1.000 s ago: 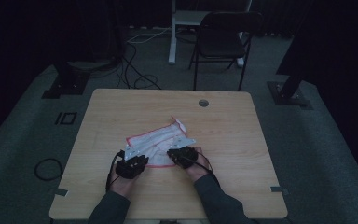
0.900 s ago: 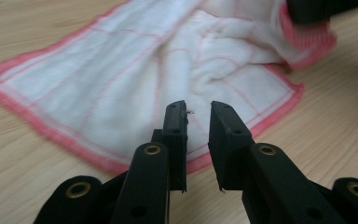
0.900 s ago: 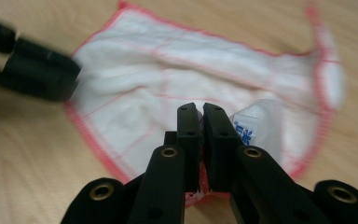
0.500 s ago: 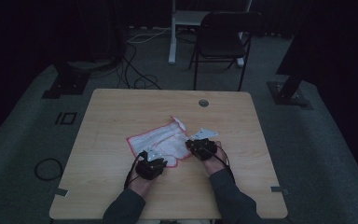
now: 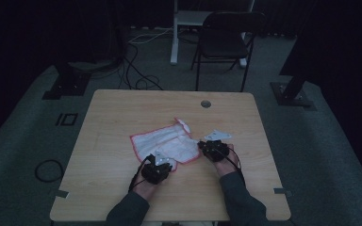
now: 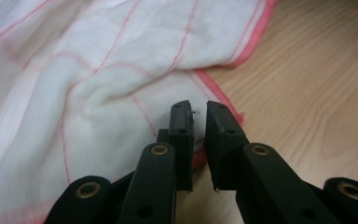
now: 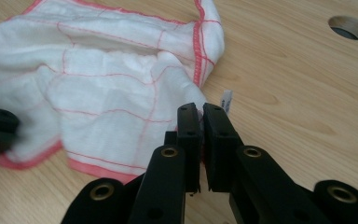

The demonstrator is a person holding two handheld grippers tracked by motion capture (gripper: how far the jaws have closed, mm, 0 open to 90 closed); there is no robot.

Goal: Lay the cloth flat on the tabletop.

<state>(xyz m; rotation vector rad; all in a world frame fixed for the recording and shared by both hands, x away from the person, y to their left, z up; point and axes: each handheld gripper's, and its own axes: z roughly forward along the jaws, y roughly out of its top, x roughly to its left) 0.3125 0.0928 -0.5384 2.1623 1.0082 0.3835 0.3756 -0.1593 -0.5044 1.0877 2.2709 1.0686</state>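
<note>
High view: a light, limp cloth (image 5: 169, 143) lies crumpled mid-table (image 5: 113, 122); its red hem looks easiest to pinch. Left gripper (image 6: 196, 114), jaws just closing, nears the hem with a gap left; right gripper (image 7: 200, 116) pinches a corner.

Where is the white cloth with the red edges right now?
In the high view the white cloth lies crumpled near the middle of the wooden table, just beyond the left gripper and left of the right gripper.

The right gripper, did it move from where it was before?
Yes. The right gripper slid along the table toward its right edge, ending beside the cloth.
</note>
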